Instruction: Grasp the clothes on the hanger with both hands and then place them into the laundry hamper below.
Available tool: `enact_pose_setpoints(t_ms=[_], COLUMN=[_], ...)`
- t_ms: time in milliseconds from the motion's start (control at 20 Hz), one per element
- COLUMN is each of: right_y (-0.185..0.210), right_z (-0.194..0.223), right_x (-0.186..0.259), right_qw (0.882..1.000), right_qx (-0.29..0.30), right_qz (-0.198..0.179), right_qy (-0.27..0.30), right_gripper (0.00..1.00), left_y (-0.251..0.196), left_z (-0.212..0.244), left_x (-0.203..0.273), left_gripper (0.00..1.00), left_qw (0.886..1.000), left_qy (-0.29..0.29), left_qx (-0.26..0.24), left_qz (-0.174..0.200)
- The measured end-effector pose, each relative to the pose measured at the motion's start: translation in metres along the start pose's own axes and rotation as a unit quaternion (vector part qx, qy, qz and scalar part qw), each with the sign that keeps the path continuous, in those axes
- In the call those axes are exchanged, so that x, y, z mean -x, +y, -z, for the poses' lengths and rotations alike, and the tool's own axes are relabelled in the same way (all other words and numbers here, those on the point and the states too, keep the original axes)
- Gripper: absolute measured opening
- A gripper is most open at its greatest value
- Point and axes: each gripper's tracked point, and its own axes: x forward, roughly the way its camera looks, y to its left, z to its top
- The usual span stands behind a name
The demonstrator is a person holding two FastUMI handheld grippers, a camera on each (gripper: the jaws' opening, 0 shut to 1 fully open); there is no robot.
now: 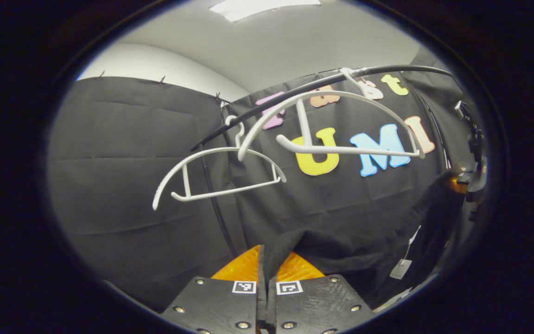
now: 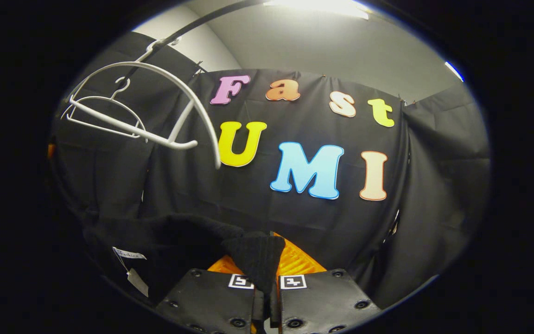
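Two white hangers point(image 1: 220, 171) dangle bare from the black rail point(image 1: 295, 90), so we judge the garment is already off. We have the left gripper point(image 1: 267, 271) clamped on the black garment point(image 1: 341, 241), which spans across to our right gripper point(image 2: 267, 273), also pinched on a bunched fold. A paper tag point(image 2: 135, 278) hangs loose. If either thin pinch slips as we lower it, the cloth could sag and miss the hamper.
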Motion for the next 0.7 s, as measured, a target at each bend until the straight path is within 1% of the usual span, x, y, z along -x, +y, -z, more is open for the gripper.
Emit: enact_pose_setpoints(t_ms=[200,450,700], right_y=[0.026,0.071,0.113], right_z=[0.008,0.012,0.014], right_x=[0.023,0.055,0.076], right_qw=[1.000,0.997,0.994], right_qx=[0.003,0.005,-0.011], right_qz=[-0.025,-0.068,-0.108], right_qy=[0.008,0.019,0.030], right_gripper=[0.07,0.07,0.07], left_y=[-0.021,-0.046,-0.074], left_z=[0.009,0.018,0.021], left_x=[0.004,0.011,0.011], left_gripper=[0.00,0.00,0.00], left_qw=[1.000,0.998,0.995], left_qy=[0.010,0.017,0.023], left_qx=[0.008,0.020,0.033], left_qz=[0.023,0.060,0.094])
